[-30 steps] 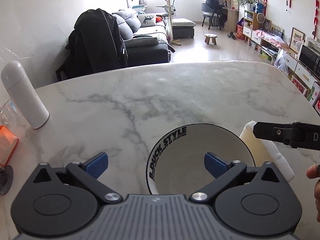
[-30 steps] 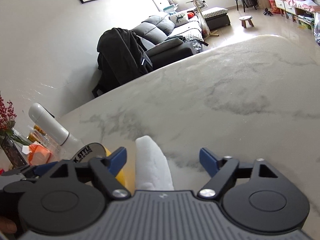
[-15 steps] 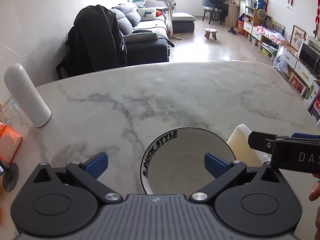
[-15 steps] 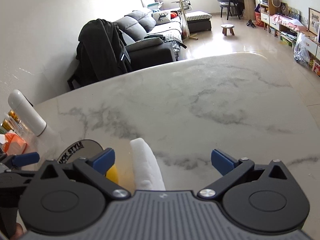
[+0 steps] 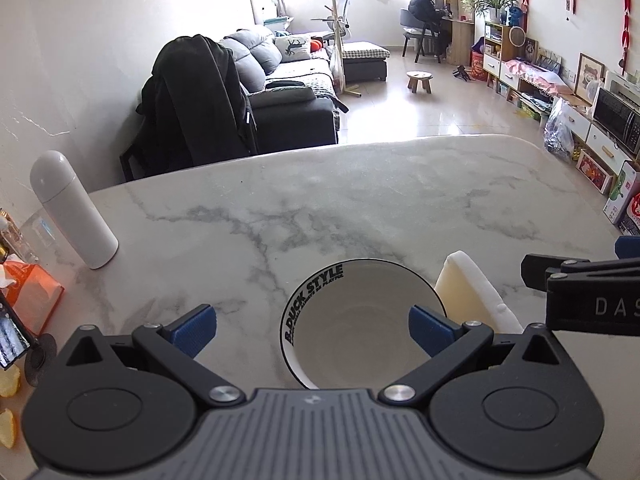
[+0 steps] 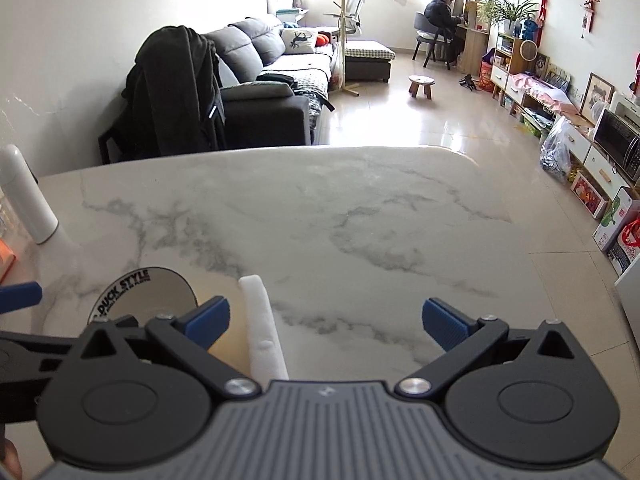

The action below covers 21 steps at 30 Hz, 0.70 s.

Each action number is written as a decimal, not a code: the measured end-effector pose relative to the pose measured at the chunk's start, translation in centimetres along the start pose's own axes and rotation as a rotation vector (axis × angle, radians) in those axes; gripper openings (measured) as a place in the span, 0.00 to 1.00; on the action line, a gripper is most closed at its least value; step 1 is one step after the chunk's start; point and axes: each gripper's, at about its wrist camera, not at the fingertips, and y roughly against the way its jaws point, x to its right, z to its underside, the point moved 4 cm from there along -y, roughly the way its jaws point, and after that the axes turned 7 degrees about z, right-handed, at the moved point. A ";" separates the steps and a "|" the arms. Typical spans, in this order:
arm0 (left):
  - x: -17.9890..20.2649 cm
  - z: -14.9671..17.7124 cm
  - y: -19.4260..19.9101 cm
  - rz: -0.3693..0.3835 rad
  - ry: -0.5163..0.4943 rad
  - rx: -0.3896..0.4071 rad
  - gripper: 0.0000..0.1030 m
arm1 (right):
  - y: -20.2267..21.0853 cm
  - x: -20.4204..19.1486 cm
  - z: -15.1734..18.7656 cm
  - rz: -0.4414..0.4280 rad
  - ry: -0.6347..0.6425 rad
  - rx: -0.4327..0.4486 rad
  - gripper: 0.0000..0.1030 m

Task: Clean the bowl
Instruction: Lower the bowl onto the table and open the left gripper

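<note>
While both grippers hover low over the marble table (image 5: 360, 208), the left gripper (image 5: 312, 330) stands with its jaws wide apart and empty, its right blue pad over the mouth of the white bowl (image 5: 362, 320) and its left pad over bare marble. That bowl, lettered "B.DUCK STYLE" inside its dark rim, sits upright on the table, offset to the right of the left gripper's midline. Just beside the bowl's right rim lies the sponge (image 5: 476, 300), white on one face and pale yellow on the other; whether the two touch cannot be told. Seen from the right wrist, the right gripper (image 6: 325, 318) is likewise spread and holds nothing; the sponge (image 6: 264, 332) lies between its pads, nearer the left one, with its long axis running forward along the fingers. By this layout the right gripper is the nearer to the sponge and the left to the bowl, so a small leftward shift and a closing would likely centre the grasp. A white flask (image 5: 72, 208) stands well apart at the left.
</note>
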 end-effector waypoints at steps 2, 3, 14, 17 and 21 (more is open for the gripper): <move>0.0 0.1 0.0 -0.004 0.000 -0.002 0.99 | 0.1 0.2 0.1 -0.001 -0.003 0.000 1.00; 0.0 0.1 0.1 -0.006 -0.001 -0.003 0.99 | 0.2 0.3 0.1 0.001 -0.005 0.001 1.00; 0.2 0.1 0.1 -0.028 -0.015 -0.005 0.99 | 0.9 1.4 0.2 0.011 -0.034 0.006 1.00; 0.3 0.2 0.1 -0.029 -0.019 -0.006 0.99 | 0.9 1.5 0.2 0.008 -0.039 0.002 1.00; 0.2 0.2 0.1 -0.028 -0.019 -0.007 0.99 | 0.9 1.6 0.3 0.005 -0.043 0.001 1.00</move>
